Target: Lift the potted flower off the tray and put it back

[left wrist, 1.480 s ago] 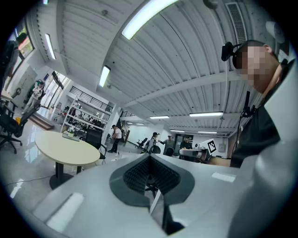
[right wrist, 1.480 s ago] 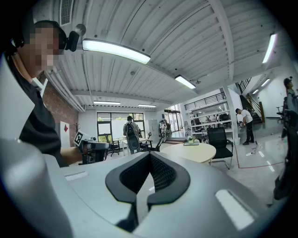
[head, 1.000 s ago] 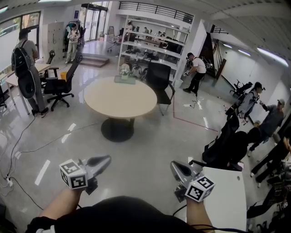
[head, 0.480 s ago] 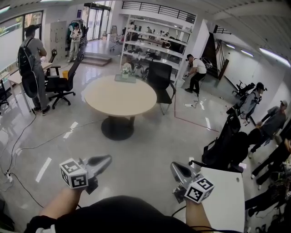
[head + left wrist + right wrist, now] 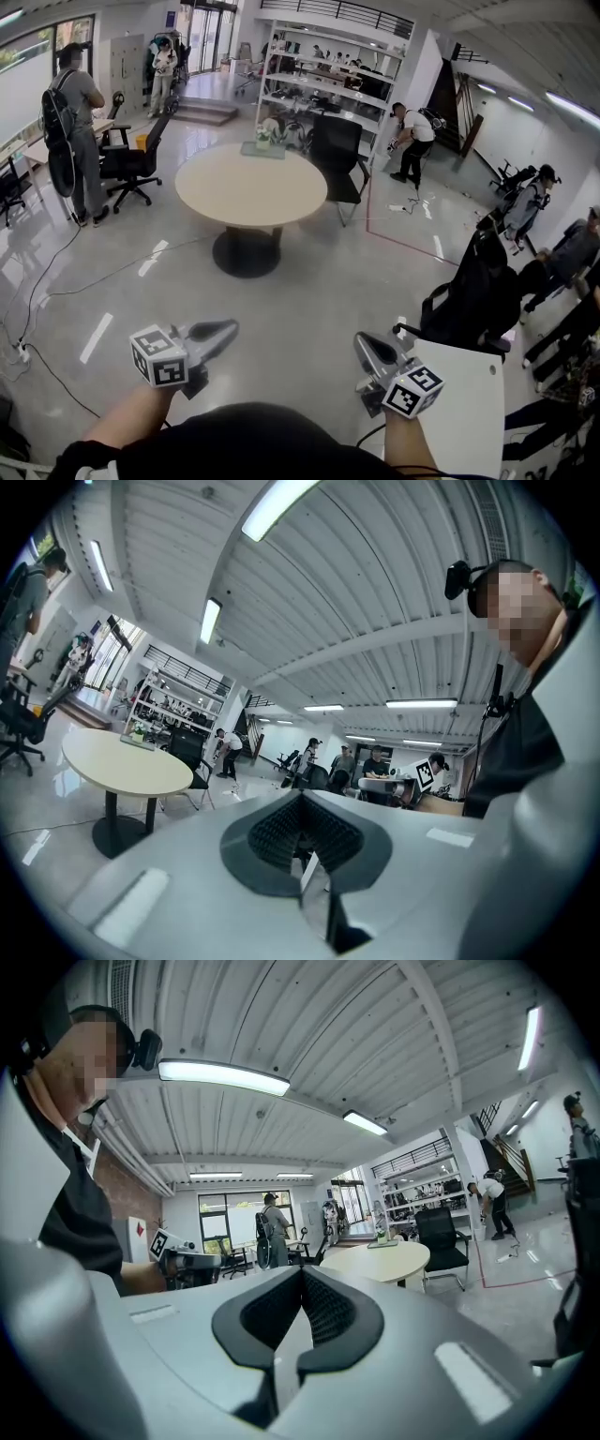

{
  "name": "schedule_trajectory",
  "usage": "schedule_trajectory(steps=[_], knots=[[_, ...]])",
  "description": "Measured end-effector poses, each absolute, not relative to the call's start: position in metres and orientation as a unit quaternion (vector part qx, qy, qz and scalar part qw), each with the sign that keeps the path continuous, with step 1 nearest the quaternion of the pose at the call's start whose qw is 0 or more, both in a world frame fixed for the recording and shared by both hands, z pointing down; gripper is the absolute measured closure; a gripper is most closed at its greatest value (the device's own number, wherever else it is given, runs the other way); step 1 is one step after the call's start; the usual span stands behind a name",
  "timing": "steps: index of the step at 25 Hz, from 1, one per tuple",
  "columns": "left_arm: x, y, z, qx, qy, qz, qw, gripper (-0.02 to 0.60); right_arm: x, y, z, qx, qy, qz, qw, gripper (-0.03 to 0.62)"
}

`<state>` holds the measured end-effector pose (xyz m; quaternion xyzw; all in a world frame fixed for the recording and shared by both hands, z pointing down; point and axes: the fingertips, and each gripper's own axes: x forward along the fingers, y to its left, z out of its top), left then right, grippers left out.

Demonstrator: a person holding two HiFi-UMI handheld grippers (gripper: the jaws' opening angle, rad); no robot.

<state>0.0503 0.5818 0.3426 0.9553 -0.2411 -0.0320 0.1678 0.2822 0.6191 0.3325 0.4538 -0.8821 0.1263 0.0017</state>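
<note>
Head view: the potted flower (image 5: pixel 263 134) stands on its tray (image 5: pixel 264 151) at the round tabletop's (image 5: pixel 250 192) far edge, well out of reach

Left gripper view: the left gripper (image 5: pixel 302 799) has its jaws pressed together, empty

Right gripper view: the right gripper (image 5: pixel 302 1274) likewise

The flower is likely light, tippy and fragile; grip the pot, not the stems

The potted flower (image 5: pixel 263 133) is seen on the tray (image 5: pixel 262 150) at the far edge of the round counter (image 5: pixel 251 192), well ahead of the left tool (image 5: pixel 230 327) and the right tool (image 5: pixel 360 339), which are held apart in the foreground. A chair (image 5: pixel 336 157) is placed behind the counter to its right, with shelving (image 5: pixel 323 89) farther back.
</note>
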Motion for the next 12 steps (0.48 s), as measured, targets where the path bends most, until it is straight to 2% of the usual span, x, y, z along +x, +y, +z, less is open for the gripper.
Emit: schedule_trajectory(steps=[6, 12], knots=[[0.043, 0.560, 0.348, 0.953, -0.245, -0.032, 0.177, 0.583, 0.279, 0.597, 0.340, 0.455, -0.880, 0.138, 0.007, 0.579], [0.013, 0.504, 0.345, 0.957, -0.228, -0.042, 0.171, 0.583, 0.245, 0.540, 0.330, 0.464, -0.877, 0.123, 0.014, 0.580]])
